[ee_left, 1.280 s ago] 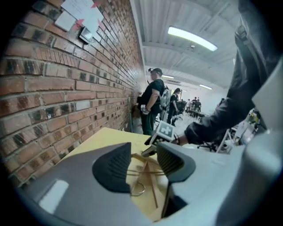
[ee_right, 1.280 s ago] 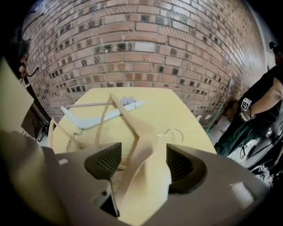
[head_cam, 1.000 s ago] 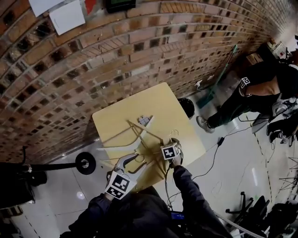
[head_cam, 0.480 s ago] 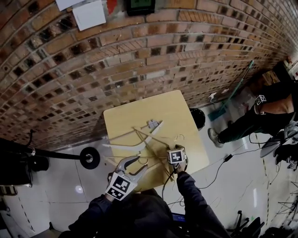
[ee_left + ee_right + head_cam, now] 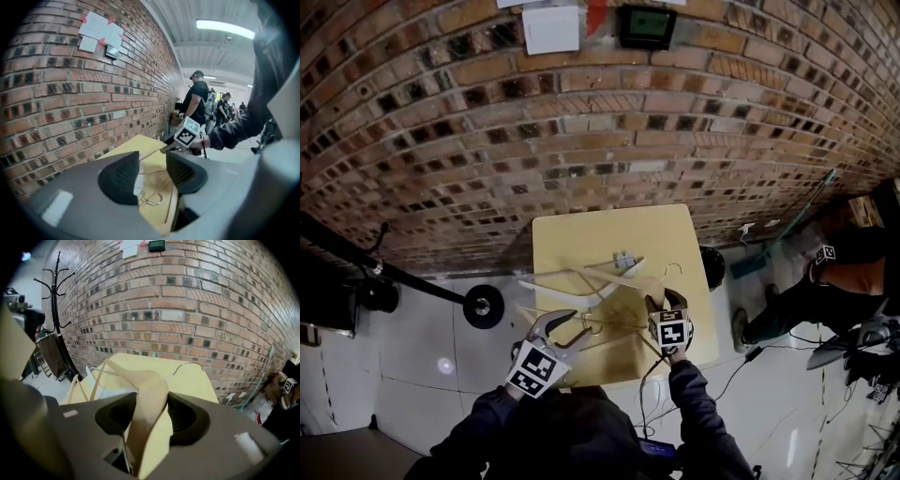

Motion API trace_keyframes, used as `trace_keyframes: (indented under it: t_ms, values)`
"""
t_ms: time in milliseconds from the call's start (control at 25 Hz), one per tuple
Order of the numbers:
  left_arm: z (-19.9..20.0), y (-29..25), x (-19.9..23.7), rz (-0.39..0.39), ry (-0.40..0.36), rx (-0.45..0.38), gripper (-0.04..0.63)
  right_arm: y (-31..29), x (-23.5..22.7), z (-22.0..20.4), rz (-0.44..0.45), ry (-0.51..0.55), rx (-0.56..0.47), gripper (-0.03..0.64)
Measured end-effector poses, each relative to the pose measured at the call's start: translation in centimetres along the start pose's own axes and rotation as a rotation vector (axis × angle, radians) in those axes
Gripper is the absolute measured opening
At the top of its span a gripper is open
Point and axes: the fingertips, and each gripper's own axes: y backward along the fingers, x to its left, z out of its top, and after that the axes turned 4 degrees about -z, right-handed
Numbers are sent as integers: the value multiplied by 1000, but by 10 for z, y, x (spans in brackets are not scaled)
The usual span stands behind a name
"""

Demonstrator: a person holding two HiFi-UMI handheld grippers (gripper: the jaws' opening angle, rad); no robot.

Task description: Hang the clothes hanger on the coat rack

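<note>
The wooden hanger (image 5: 147, 394) occupies the lower centre of the right gripper view. One arm stands between the jaws, and its metal hook (image 5: 190, 364) reaches toward the wall just right of centre. The hanger is raised off the table (image 5: 581, 234), which shows beneath it.

The right gripper (image 5: 150, 414) is closing on that arm, and the pads bear on the wood. In the head view this gripper sits just right of centre, over the near right part of the table.

The left gripper (image 5: 151, 174) is released, with its jaws apart and nothing between them. Through the gap a wire hook is seen lying on the tabletop. In the head view it sits at lower centre-left, by the near edge of the table.

Several other hangers (image 5: 558, 279) lie crossed over one another on the near half of the table. A small grey item (image 5: 625, 260) lies among them; its identity cannot be determined.

The coat rack (image 5: 56, 287) stands upright at the upper left of the right gripper view, on the floor beside the brick wall (image 5: 581, 122). It is well apart from the table and nothing hangs on its arms.

White paper sheets (image 5: 551, 28) and a dark panel (image 5: 647, 23) are fixed to the wall at the top centre of the head view. A person in dark clothing (image 5: 834, 281) stands at the right edge of that view.
</note>
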Motion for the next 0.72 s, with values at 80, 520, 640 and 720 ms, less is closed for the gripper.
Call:
trace_keyframes:
  t_ms: [80, 520, 640, 720]
  values:
    - [0, 7, 3, 25, 11, -4, 190, 10, 6, 24, 21, 9, -60, 215]
    - [-11, 89, 47, 270, 83, -73, 190, 51, 118, 172, 243, 235, -336, 213]
    - [-16, 127, 61, 359, 100, -98, 190, 61, 164, 206, 314, 300, -388, 213]
    - [-24, 156, 67, 411, 112, -113, 190, 72, 197, 226, 361, 333, -418, 212]
